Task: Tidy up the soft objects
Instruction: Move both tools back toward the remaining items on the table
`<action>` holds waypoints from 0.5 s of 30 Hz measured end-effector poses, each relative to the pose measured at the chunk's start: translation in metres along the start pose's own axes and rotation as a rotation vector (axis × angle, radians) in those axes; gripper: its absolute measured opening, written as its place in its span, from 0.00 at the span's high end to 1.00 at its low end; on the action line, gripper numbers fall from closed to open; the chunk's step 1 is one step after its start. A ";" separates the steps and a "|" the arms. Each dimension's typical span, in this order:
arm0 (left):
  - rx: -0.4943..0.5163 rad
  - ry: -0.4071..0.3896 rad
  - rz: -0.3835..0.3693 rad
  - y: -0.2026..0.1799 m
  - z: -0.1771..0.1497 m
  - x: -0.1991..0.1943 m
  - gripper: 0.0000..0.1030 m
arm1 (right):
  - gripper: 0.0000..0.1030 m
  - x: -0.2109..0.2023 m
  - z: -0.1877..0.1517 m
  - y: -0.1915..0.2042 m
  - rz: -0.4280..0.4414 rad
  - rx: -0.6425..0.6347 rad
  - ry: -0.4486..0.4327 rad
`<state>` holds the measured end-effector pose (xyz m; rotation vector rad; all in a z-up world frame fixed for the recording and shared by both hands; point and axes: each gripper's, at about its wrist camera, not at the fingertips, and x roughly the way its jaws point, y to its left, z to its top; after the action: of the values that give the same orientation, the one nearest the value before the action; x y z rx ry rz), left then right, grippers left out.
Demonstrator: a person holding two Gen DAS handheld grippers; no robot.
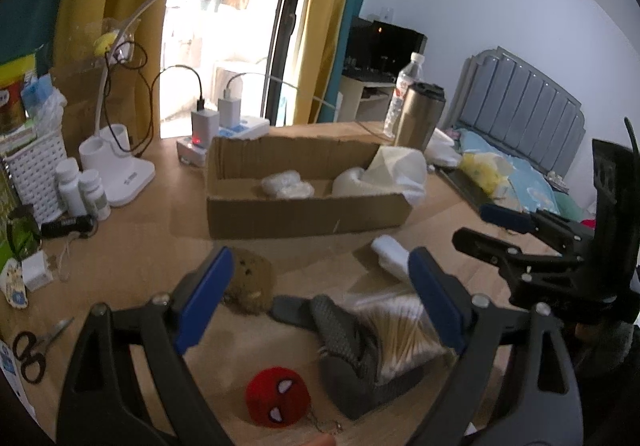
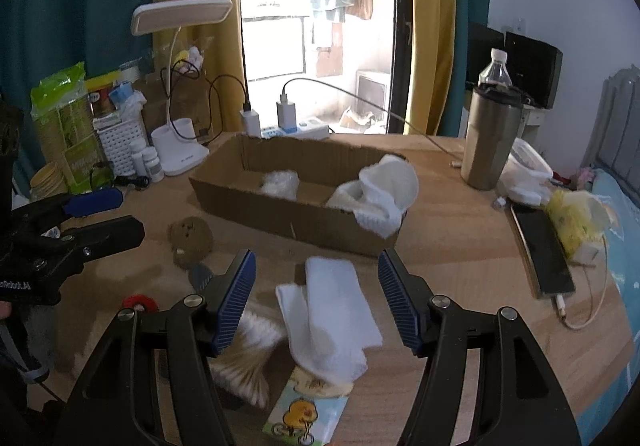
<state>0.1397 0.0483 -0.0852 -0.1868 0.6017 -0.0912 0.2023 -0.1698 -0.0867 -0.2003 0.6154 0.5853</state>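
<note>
A shallow cardboard box (image 1: pixel 308 212) (image 2: pixel 280 212) on the wooden table holds a white crumpled bag (image 1: pixel 286 186) (image 2: pixel 280 182) and white cloth (image 1: pixel 394 170) (image 2: pixel 380 192). My left gripper (image 1: pixel 320 304) is open and empty above a brown sponge (image 1: pixel 250 280), a grey sock (image 1: pixel 352 354), a cotton swab pack (image 1: pixel 400 330) and a red plush ball (image 1: pixel 277 400). My right gripper (image 2: pixel 316 300) is open and empty over a white sock (image 2: pixel 328 320). The sponge (image 2: pixel 190 240) and swabs (image 2: pixel 244 358) also show in the right wrist view.
A desk lamp (image 1: pixel 120 166), pill bottles (image 1: pixel 82 190), white basket (image 1: pixel 36 170) and scissors (image 1: pixel 36 350) stand left. A power strip (image 1: pixel 224 140) is behind the box. A steel tumbler (image 2: pixel 490 138), water bottle (image 2: pixel 496 68), phone (image 2: pixel 544 250) and tissue pack (image 2: pixel 572 222) are right. A duck card (image 2: pixel 306 420) lies near.
</note>
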 end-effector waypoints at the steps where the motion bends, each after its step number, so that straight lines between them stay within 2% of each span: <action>1: -0.001 0.005 0.001 0.000 -0.002 0.000 0.12 | 0.35 0.000 -0.003 0.000 0.000 0.002 0.004; 15: 0.003 0.063 -0.006 -0.015 -0.032 0.012 0.12 | 0.35 0.005 -0.051 -0.003 0.005 0.030 0.079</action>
<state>0.1308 0.0274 -0.1150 -0.1835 0.6639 -0.1044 0.1822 -0.1878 -0.1308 -0.1943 0.7013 0.5742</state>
